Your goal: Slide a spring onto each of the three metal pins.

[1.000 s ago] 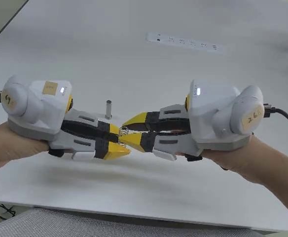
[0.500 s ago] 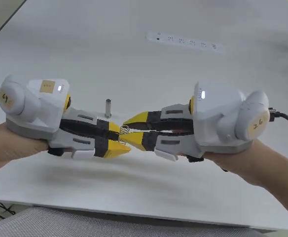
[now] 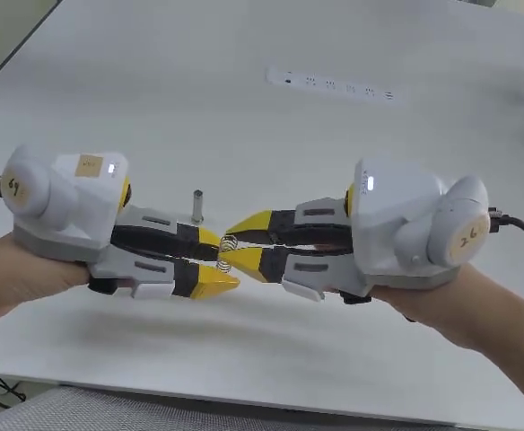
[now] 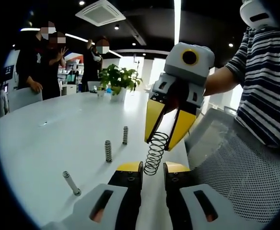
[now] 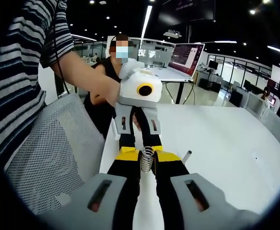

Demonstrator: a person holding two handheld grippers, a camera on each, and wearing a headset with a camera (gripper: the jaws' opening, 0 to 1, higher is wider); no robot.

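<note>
- On the white table (image 3: 271,135) in the head view, your two grippers meet nose to nose above the near edge. A power strip (image 3: 338,83) lies well beyond them.
- The spring (image 3: 228,242) sits right at the meeting point. The right gripper (image 3: 225,241) has its yellow jaws pinched nearly together on it.
- The left gripper (image 3: 222,260) has its jaw tips on either side of that same spot. From here you cannot tell whether they press on the spring.
- One bare pin (image 3: 197,205) stands upright on the table just behind the tips.
- Compared with half a second ago, the grippers are still tip to tip with the spring between them. The pin keeps its place behind them, and the small shift is of the whole picture.
- In the left gripper view, the spring (image 4: 154,152) is a thin, open steel coil. It runs from the gap between your own jaws (image 4: 152,167) up into the right gripper's (image 4: 163,143) yellow V.
- Your own jaws stand a narrow gap apart, about the coil's width, so you cannot tell if they grip.
- Further out, two pins already wear springs (image 4: 108,151) (image 4: 125,135), near each other. The bare pin (image 4: 70,182) stands apart, nearer the camera.
- In the right gripper view, your jaws (image 5: 147,155) close snugly on the coil's end (image 5: 147,161). The left gripper (image 5: 141,146) faces you, and the bare pin (image 5: 186,156) is just to the side.
</note>
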